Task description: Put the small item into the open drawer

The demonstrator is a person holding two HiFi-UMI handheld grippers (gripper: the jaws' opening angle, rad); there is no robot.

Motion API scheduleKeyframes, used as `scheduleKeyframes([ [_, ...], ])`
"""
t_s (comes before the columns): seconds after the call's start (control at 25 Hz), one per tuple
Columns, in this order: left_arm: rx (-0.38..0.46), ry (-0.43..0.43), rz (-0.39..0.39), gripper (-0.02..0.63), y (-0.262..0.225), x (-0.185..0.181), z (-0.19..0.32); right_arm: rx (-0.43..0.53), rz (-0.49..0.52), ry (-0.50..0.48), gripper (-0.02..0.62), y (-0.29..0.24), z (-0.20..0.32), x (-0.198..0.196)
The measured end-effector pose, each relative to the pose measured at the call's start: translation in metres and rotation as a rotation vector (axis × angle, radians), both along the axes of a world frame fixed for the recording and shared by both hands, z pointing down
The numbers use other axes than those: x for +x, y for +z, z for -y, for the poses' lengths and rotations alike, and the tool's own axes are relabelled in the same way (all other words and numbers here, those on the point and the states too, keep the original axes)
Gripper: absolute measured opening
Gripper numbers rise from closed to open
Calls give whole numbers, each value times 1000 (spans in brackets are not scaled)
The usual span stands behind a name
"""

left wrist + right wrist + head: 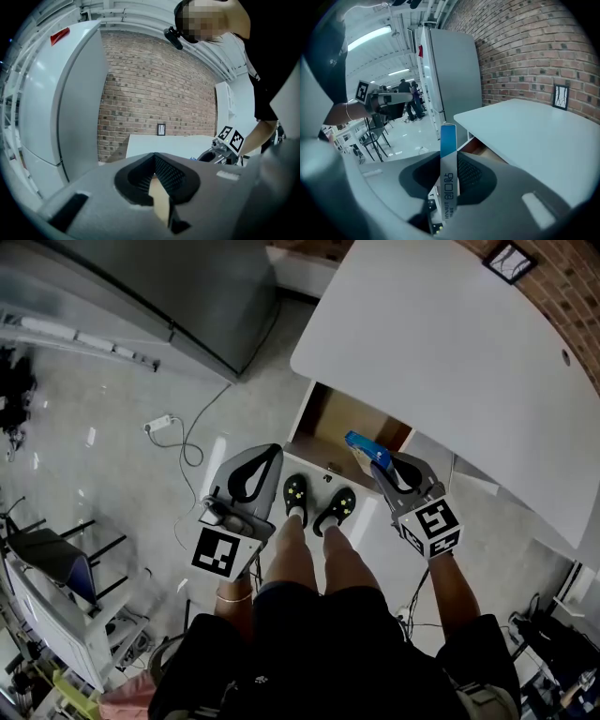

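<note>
Our right gripper (377, 463) is clamped on the slim blue-and-white plaster box (364, 446). Its long axis pokes out past the jaws, over the open drawer's (337, 418) near right corner. The drawer's middle lies ahead-left, we reckon. The left gripper (255, 474) is closed and empty, and further off.

Figure: room as I see it through the rig. Head view: pale grey speckled floor (84, 399); white rounded-corner surface (450, 343) set against the red-brick wall (562, 287); tall grey metal cabinet (187, 287) at upper left; white cable with a plug strip (161, 424) lying loose on the floor; blue-grey chair on a black frame (52, 559) at far left. Left gripper view: small black-framed picture (161, 129) on the brick, above the surface. Right gripper view: long fluorescent ceiling strip light (369, 38), lit; distant standing people (407, 89).
</note>
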State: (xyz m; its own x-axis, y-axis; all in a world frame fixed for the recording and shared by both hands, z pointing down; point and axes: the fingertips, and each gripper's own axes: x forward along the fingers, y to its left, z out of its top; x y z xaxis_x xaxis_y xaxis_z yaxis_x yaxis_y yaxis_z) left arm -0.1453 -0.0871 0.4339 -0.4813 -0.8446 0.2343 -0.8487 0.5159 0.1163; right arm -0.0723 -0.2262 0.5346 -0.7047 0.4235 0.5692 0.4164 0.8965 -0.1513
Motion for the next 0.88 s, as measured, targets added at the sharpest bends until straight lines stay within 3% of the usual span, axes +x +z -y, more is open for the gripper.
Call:
scheduleKeyframes([
  [0.88, -46, -21, -48, 2, 74, -16, -16, 76, -137, -112, 97, 105, -15, -18],
])
